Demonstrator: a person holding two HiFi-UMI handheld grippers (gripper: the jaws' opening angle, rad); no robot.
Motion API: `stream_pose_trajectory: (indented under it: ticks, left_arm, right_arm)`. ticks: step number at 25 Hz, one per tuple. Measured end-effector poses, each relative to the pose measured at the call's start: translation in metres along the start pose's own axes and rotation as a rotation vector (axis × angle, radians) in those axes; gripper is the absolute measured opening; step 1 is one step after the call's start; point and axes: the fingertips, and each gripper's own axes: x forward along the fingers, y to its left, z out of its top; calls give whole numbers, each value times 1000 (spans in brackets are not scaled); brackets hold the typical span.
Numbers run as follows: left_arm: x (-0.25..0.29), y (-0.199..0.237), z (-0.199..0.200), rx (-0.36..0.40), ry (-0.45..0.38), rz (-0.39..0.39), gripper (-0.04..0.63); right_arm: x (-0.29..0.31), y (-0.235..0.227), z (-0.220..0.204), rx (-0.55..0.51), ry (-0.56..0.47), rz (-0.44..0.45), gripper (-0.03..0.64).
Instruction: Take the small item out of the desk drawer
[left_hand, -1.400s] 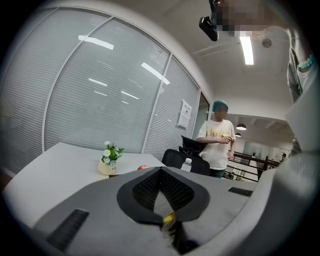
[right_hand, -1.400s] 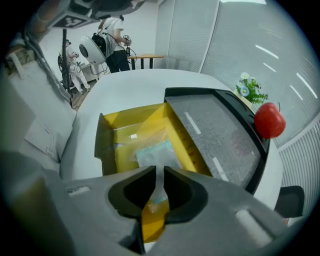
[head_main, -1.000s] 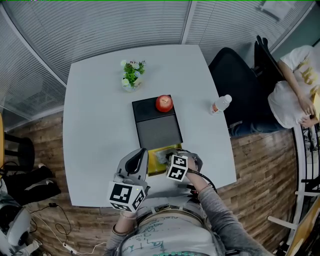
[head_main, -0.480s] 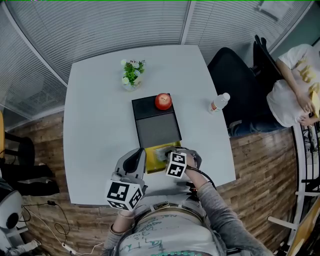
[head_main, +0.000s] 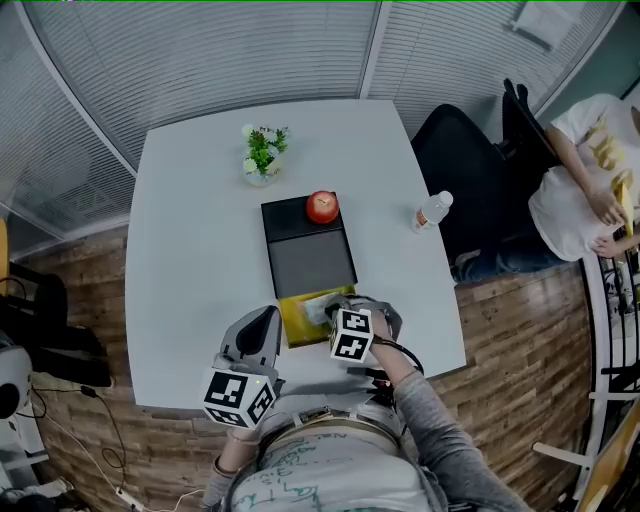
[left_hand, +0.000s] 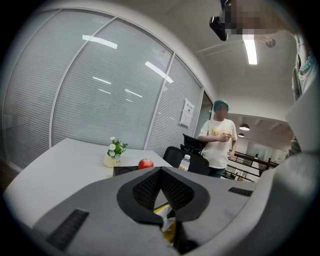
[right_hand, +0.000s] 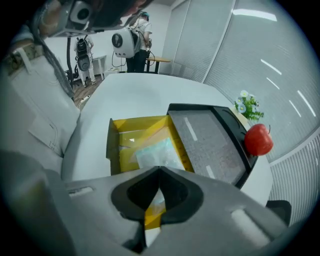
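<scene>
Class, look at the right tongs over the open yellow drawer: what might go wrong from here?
1. The right tongs are shut on only the near edge of the clear packet. Such slippery film may slide free and drop into the yellow drawer.
2. The left tongs look shut and empty, so nothing steadies the black box. A snag might jolt it and roll the apple off.

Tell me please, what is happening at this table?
A person works at a white table with a gripper in each hand. The right gripper is shut on the edge of a pale plastic packet at the open yellow drawer of a dark desk box. The left gripper is shut and empty, beside the drawer.
</scene>
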Motion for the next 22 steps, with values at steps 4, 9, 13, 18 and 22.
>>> stream_pose_trajectory:
  ticks: [4, 9, 13, 18, 22]
  left_arm:
    - [-6, -2, -4, -2, -2, 10, -3]
    - [-9, -6, -1, -7, -14, 8, -3]
    - [-7, -9, -3, -5, -4, 3, -3]
    - [-4, -8, -7, -12, 9, -11, -3]
    - [-4, -7, -7, -10, 18, -14, -3]
  right_arm:
    - [-12, 0, 6, -24, -17, -20, 3]
    - [-31, -2, 16, -46, -29, -43, 3]
    - [-47, -4, 23, -37, -42, -44, 3]
    - [-62, -5, 29, -63, -46, -44, 3]
    - [-77, -7, 35, -59, -69, -38, 3]
